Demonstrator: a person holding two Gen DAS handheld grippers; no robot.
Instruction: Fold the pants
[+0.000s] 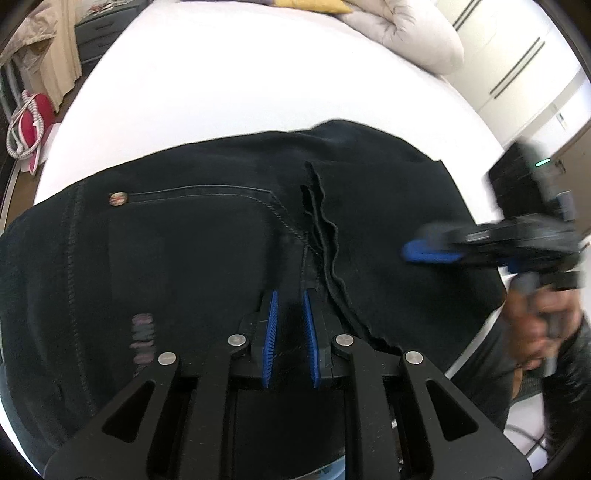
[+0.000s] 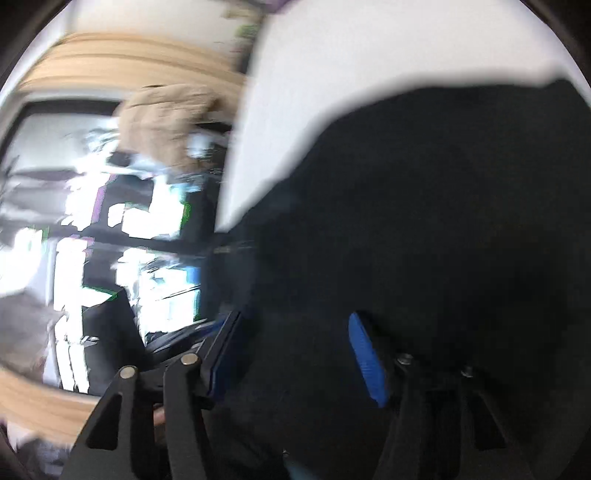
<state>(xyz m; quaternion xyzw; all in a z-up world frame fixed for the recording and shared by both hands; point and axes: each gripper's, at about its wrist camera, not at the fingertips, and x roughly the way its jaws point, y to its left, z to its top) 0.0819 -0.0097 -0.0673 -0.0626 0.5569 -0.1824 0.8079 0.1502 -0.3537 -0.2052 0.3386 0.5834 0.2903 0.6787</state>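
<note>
Black pants [image 1: 207,236] lie folded on a white bed [image 1: 207,85], with a metal button [image 1: 119,199] at the left and a wavy hem edge [image 1: 325,229] down the middle. My left gripper [image 1: 290,306] hovers low over the pants near that edge, its blue pads a narrow gap apart with nothing between them. My right gripper [image 1: 424,253] reaches in from the right over the pants, blurred. In the right wrist view the right gripper [image 2: 295,332] is open, its blue pads [image 2: 365,358] wide apart over the black pants [image 2: 424,221].
A cream duvet [image 1: 402,29] and yellow pillow [image 1: 310,3] lie at the bed's far end. A red bag [image 1: 31,122] sits on the floor at the left. White wardrobe doors [image 1: 517,66] stand at the right. The right wrist view is motion-blurred.
</note>
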